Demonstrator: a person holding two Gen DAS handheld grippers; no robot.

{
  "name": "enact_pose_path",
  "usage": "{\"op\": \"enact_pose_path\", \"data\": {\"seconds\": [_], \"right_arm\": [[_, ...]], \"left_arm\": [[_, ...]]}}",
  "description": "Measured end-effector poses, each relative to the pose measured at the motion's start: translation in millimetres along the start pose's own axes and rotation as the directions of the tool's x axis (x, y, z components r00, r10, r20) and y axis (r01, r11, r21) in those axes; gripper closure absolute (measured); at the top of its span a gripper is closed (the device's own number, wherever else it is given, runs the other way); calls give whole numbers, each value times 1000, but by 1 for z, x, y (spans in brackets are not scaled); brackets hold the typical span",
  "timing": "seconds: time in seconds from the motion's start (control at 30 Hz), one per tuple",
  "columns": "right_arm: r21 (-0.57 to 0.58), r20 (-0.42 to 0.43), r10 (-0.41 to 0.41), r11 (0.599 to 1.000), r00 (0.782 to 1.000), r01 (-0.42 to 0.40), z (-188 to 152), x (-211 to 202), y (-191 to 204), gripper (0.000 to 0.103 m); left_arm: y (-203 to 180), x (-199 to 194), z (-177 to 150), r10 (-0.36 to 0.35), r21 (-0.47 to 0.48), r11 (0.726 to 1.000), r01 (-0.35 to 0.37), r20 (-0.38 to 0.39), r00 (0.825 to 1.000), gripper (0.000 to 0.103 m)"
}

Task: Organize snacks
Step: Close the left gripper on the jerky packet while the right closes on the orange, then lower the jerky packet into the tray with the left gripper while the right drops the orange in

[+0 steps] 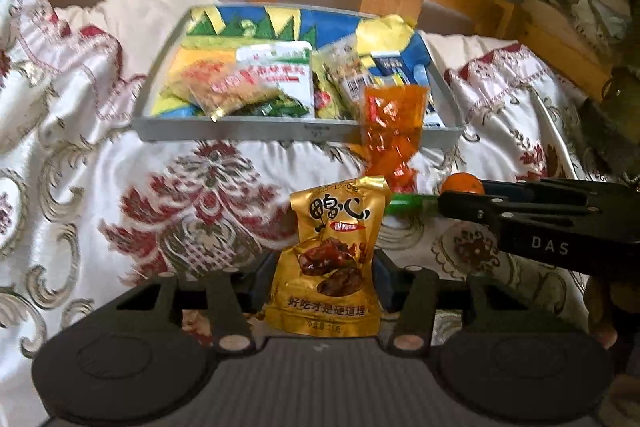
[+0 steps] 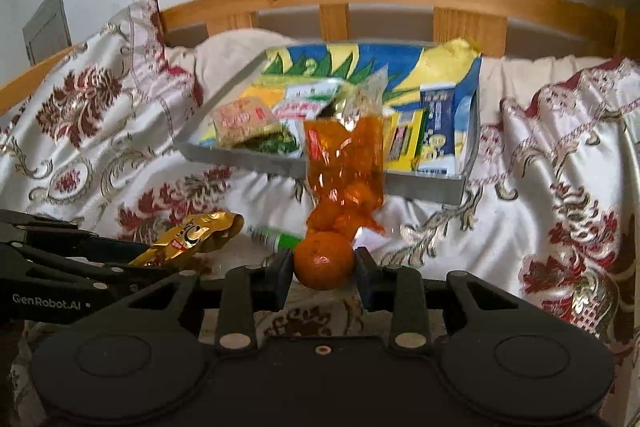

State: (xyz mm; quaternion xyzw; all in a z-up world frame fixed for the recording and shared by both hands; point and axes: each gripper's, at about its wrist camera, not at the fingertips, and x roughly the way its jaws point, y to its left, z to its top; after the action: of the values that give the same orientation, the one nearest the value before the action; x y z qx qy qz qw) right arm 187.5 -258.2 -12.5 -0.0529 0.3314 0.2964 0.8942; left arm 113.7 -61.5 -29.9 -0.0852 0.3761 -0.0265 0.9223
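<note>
While the left gripper (image 1: 326, 275) clamps a gold pouch (image 1: 330, 259), the right gripper (image 2: 324, 267) clamps an orange (image 2: 325, 259). Beyond them, a grey tray (image 1: 240, 133) on the bedspread (image 1: 100, 167) holds snack packets (image 1: 256, 79), with an orange bag (image 1: 394, 131) at its front rim.

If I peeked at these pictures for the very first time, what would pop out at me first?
Probably the shiny gold snack packet, pinched upright in the left gripper, and the little orange mandarin squeezed in the right gripper. Behind them a grey tray full of colourful snack bags sits on the flowery bedspread, with an orange bag of sweets leaning over its front edge.
</note>
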Motion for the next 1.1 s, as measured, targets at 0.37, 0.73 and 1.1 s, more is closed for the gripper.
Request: {"op": "enact_pose_path", "data": {"seconds": [0.37,0.73,1.1], "right_arm": [[17,142,-36,999,989,34,8,-7,0,68],[101,277,-194,980,941,172,27,18,-35,68],[150,293,-195,976,936,156,40,50,-65,67]], "left_arm": [[7,-9,40,60,-83,995,-51,116,991,47],[3,51,123,96,-217,975,-57,173,980,46],[-14,109,144,98,-238,969,-62,142,985,45]]}}
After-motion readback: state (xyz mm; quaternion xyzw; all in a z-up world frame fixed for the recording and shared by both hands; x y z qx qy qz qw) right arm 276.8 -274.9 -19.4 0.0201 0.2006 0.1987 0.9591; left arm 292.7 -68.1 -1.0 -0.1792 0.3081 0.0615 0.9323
